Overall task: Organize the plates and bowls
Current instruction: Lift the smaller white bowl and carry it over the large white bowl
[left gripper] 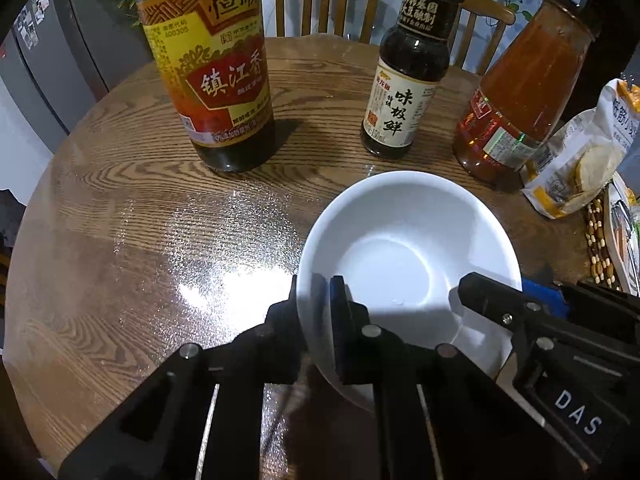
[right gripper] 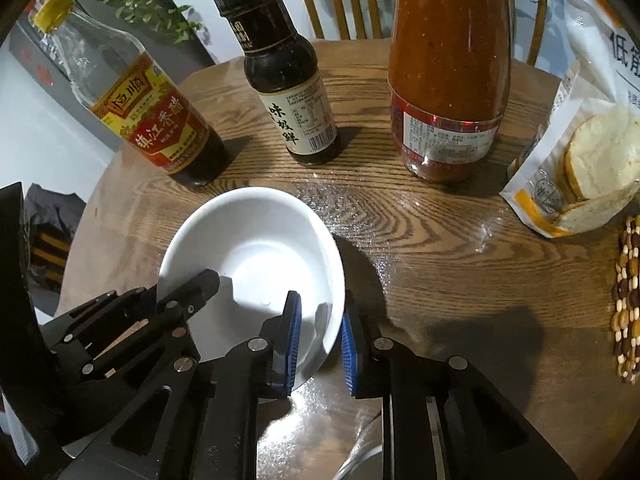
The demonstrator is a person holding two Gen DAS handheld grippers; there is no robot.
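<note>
1. Vinegar bottle [left gripper: 216, 76], far left on the round table [left gripper: 120, 208].
2. Left gripper [left gripper: 316, 312]: jaws nearly closed, pinching the bowl's left rim.
3. White bowl [left gripper: 400, 240], near the table's front edge, before the soy bottle [left gripper: 408, 80].
4. Right gripper [right gripper: 320, 336]: blue pads clamping the bowl's right rim.
5. Chili jar [left gripper: 520, 96] and flour bag [left gripper: 580, 152], at right.

The left claw [left gripper: 320, 320] points steeply downward, its two black fingers drawn close together and clamped on the near-left rim of the white bowl [left gripper: 400, 240], one finger outside the wall and one inside. The right claw [right gripper: 318, 340] points down at much the same slant, its blue-padded fingers pinching the bowl's right rim, one pad inside, one outside.
</note>
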